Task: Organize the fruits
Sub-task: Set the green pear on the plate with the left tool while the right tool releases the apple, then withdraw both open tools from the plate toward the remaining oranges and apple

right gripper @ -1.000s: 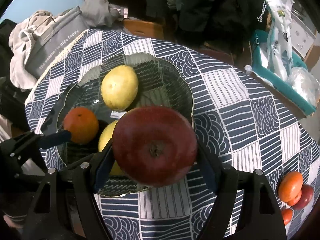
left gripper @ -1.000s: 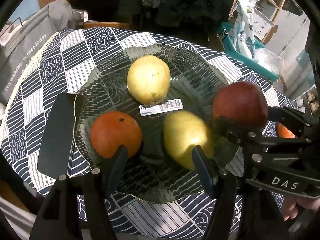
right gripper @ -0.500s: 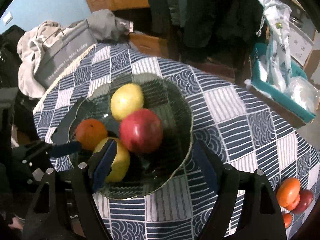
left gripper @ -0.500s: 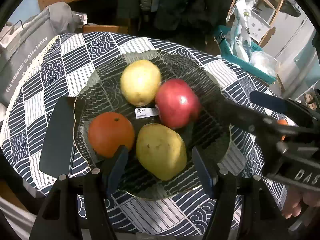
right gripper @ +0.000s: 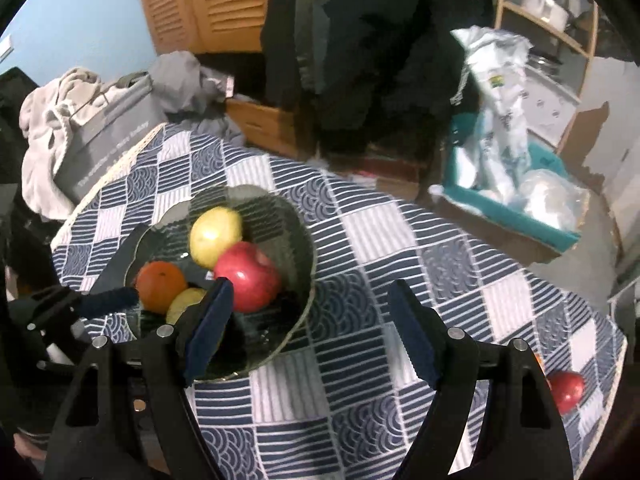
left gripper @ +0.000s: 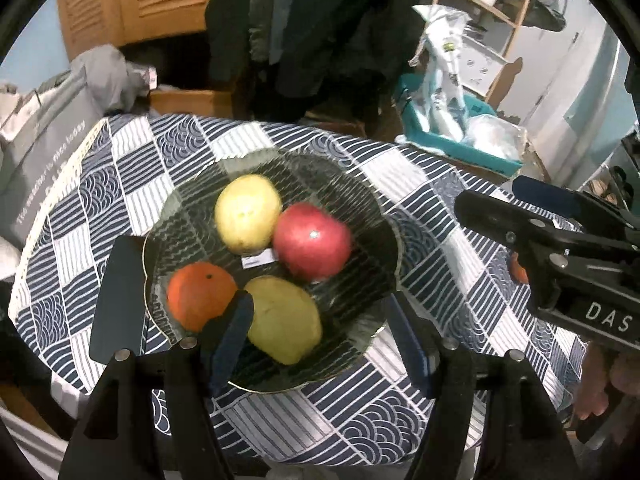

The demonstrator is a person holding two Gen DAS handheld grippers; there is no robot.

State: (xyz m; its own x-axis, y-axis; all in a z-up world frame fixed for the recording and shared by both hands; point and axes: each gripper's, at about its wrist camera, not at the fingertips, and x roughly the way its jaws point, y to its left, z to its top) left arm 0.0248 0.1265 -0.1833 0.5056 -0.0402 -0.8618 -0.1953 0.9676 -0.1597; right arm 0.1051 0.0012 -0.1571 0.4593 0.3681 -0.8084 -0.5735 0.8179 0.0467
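The red apple (left gripper: 312,242) lies in the glass plate (left gripper: 384,216), touching the upper yellow pear (left gripper: 248,212), with the orange (left gripper: 200,294) and a second pear (left gripper: 286,318) nearer the tabletop's (right gripper: 380,240) front edge. The plate sits toward the tabletop's left side. One placing step looks finished, and both tools hang clear above the plate.

The right tool (right gripper: 308,330) stands open and empty over the bare cloth beside the plate. The left tool (left gripper: 320,338) also has its jaws apart; they have just widened a little, and nothing is gripped, though the lower pear shows between them from above.

Loose fruit remains at the tabletop's right edge: a red fruit (right gripper: 566,390) with a sliver of orange fruit just behind it. Judging by that, the next move calls for the right tool to swing out to that edge, come down over one fruit with jaws wide, and close gently.
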